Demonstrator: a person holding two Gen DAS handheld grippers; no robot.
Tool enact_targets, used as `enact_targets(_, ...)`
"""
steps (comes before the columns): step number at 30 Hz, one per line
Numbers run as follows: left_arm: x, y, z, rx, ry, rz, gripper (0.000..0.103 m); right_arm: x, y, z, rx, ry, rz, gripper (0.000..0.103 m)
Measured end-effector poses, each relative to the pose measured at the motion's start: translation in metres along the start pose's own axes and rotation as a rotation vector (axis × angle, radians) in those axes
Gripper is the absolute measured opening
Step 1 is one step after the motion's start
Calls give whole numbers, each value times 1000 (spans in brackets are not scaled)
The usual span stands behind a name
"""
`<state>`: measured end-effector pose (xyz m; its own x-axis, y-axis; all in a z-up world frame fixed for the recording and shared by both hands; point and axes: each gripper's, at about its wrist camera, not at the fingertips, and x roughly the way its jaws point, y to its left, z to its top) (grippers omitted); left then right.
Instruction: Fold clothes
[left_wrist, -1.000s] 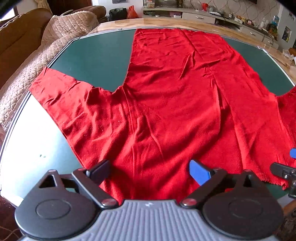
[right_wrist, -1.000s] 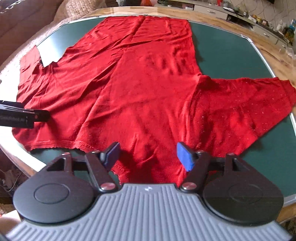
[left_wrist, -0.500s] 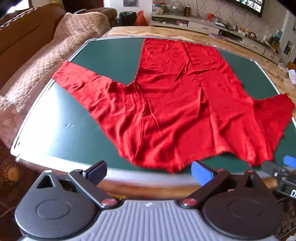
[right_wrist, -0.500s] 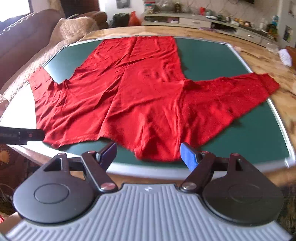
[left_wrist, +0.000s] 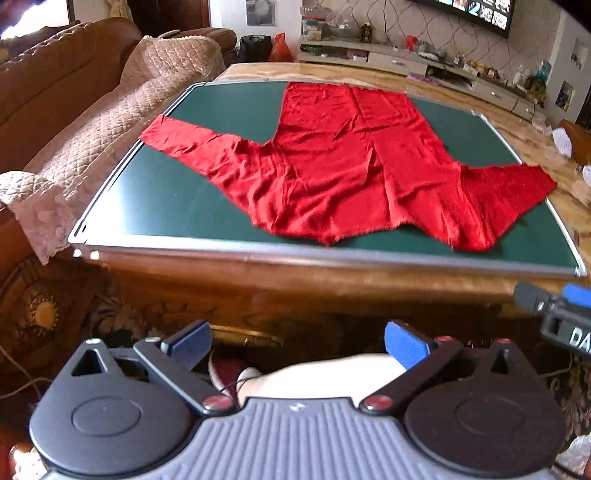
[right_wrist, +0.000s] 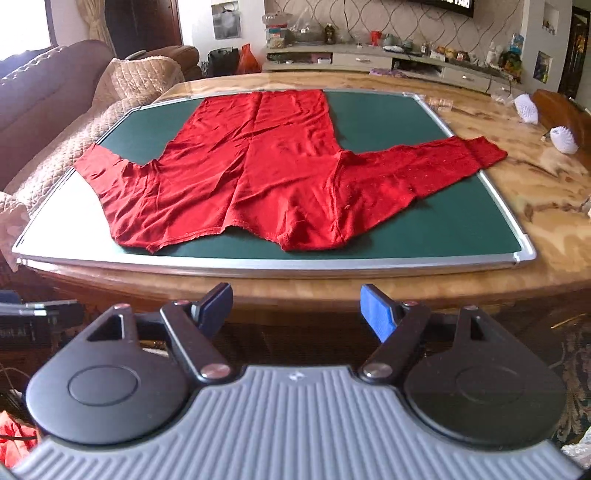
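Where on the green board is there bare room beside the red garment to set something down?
Free: the green board at the near right corner below the right sleeve, and the far corners beside the body. Crowded: the middle, under the red garment.

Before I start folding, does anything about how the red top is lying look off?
Mostly fine: the red top lies spread on the green board. Its right sleeve cuff overhangs the board's edge onto the wooden table, and the body is wrinkled.

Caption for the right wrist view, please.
Red garment spread flat on the green board, sleeves out; right gripper open and empty, short of the table edge.
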<state>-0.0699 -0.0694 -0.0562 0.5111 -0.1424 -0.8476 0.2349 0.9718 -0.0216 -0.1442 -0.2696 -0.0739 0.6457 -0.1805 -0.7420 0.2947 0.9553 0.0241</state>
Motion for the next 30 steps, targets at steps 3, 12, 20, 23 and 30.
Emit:
enact_targets(3, -14, 0, -9, 17, -12, 6, 103, -14, 1, -5, 6, -8, 3, 84)
enact_targets(12, -47, 4, -17, -7, -39, 34, 103, -49, 7, -13, 7, -36, -6, 84)
enact_targets(20, -70, -6, -16, 86, -91, 92, 103, -66, 6, -8, 13, 13, -8, 85)
enact_targets(23, -77, -9, -10, 95, -82, 49, 103, -76, 5, -4, 20, 13, 15, 85)
enact_targets(30, -89, -4, 4, 73, -43, 66, 103, -104, 8, 7, 18, -23, 2, 85)
